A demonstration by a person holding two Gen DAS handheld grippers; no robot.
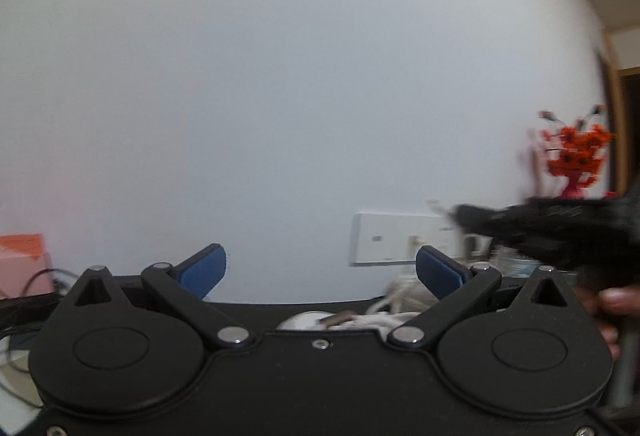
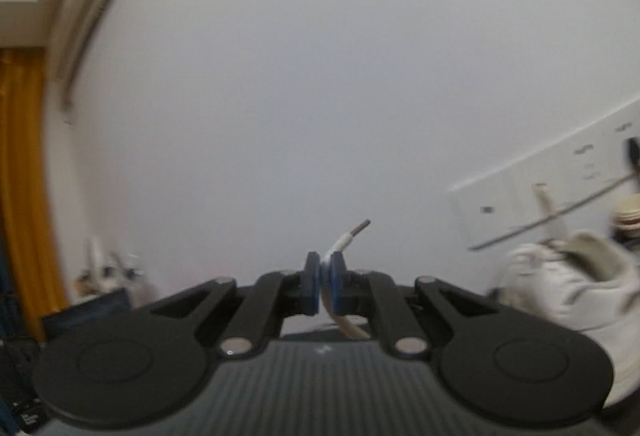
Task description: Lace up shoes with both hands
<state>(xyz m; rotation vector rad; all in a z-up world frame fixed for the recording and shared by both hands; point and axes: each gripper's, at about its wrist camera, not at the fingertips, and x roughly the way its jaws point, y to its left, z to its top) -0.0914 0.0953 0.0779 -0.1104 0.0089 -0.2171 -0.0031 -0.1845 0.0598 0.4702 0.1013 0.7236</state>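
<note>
- The right gripper [image 2: 325, 282] has its two blue pads [image 2: 311, 282] squeezed almost all the way together.
- Between them it pinches a white shoelace [image 2: 339, 242]. The lace pokes up past the pads and ends in a dark hard tip [image 2: 362, 226] that points up and a little to the right. The rest of the lace hangs down behind the pads, toward the gripper's body.
- The white shoe [image 2: 576, 288] is low on the right side of the right wrist view, near the gripper. It looks blurry, so its lace holes cannot be made out.
- The left gripper [image 1: 322, 270] is wide open. Its blue pads [image 1: 206, 268] stand far apart and nothing is between them. It holds nothing.
- Just past the left gripper's body, low in the middle of its view, there is a heap of white lace and a dark lace tip [image 1: 338, 317] lying on something white. That is likely part of the shoe, but most of it is hidden.
- On the right edge of the left view, a dark blurry shape [image 1: 560, 224] is most likely the other gripper, with a person's fingers [image 1: 618, 302] just under it.
- Both cameras look mostly at a plain white wall [image 2: 300, 96], so neither gripper points down at the shoe.
- My guess at the step: one lace end has been picked up and is lifted away from the shoe, ready to be threaded or crossed.
- The next move likely needs the right gripper to tip back down and aim the hard tip at a hole, while the open left gripper comes in to steady the shoe or catch the other lace end.
</note>
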